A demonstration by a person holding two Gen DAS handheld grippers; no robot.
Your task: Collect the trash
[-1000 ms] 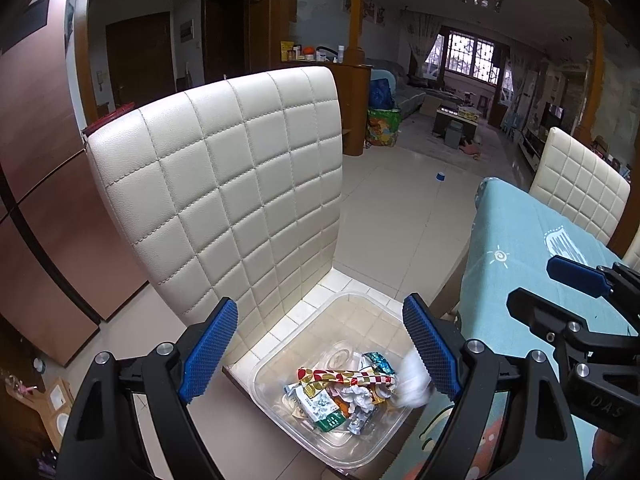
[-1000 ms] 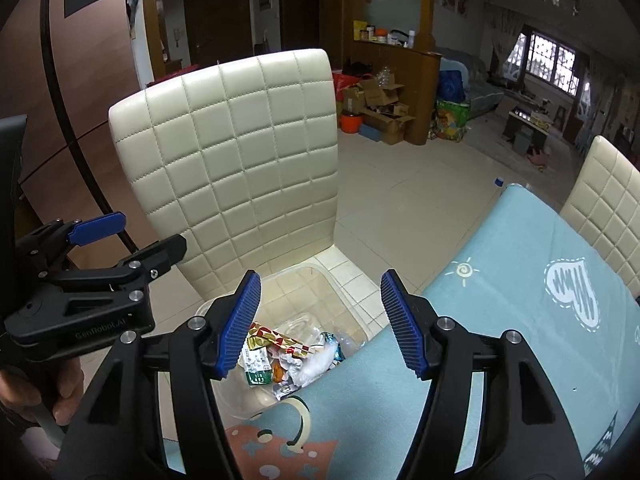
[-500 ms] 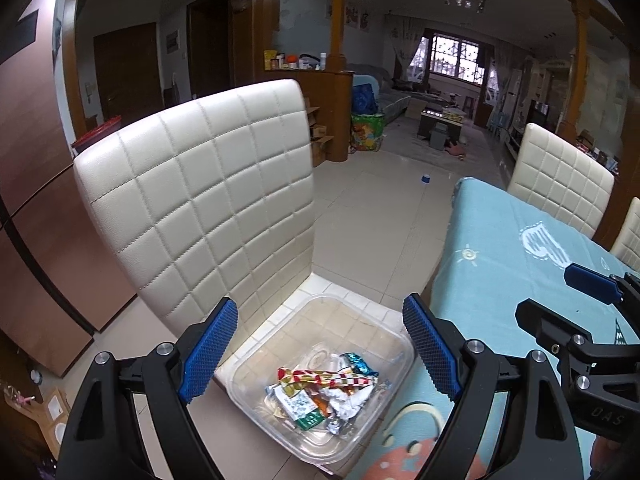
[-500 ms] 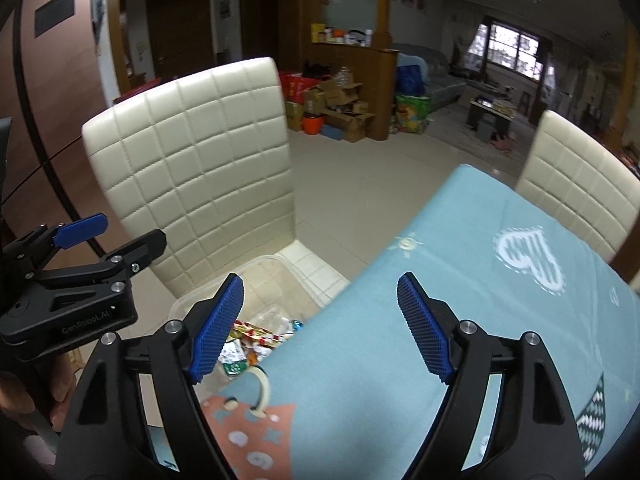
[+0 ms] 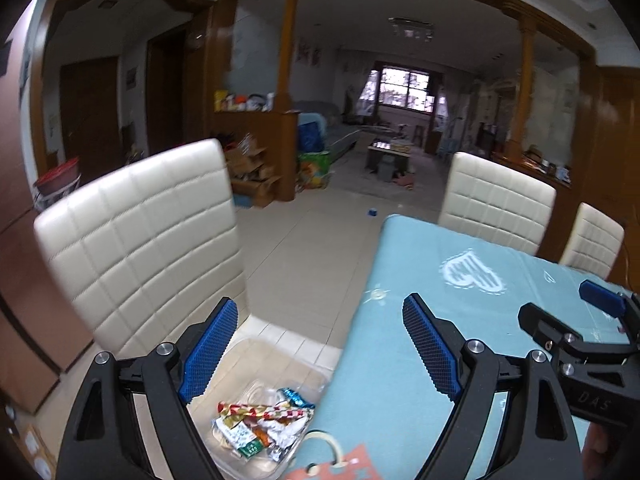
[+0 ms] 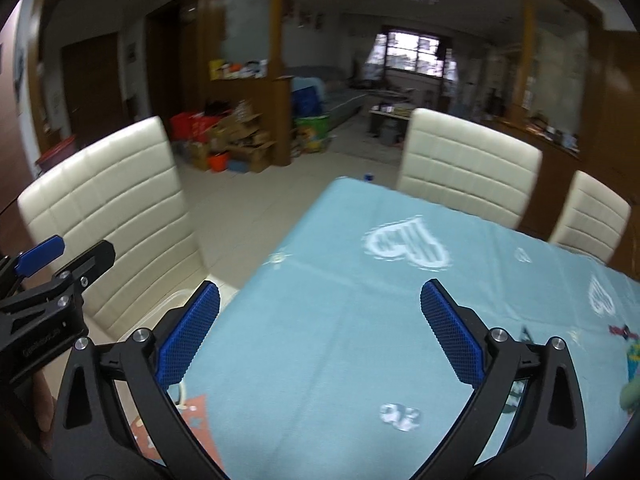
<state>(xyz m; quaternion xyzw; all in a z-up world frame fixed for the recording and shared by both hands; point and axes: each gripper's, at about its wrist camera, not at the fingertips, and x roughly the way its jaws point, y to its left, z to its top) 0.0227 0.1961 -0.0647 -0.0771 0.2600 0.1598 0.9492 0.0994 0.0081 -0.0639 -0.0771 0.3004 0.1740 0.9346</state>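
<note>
- Where the near-left chair (image 5: 136,240) offers its cream seat, a clear plastic bin (image 5: 256,364) sits on it, just beside the left edge of the worktop (image 5: 460,320).
- The trash (image 5: 264,420) lies in the bin's near part: crumpled wrappers in a loose heap, silver, white, green and a scrap of blue foil.
- On top of the heap a red, white and gold wrapper (image 5: 264,410) lies with its long axis running left to right, its right end pointing toward the worktop edge.
- The left hand-held gripper (image 5: 320,344) has its jaws well apart with nothing between the blue pads; it points down and forward over the bin and the worktop's left edge.
- The right hand-held gripper (image 6: 320,332) has just been opening, and its jaws now stand wide apart and empty above the pale blue cloth of the worktop.
- In the right wrist view only a corner of the bin shows past the left pad; the trash is hidden there.
- Each hand-held gripper shows at the edge of the other's view: the right one at the far right, the left one at the far left.
- Two more cream chairs (image 6: 468,164) stand at the far side of the worktop.
- White heart prints (image 6: 406,242) mark the cloth.
</note>
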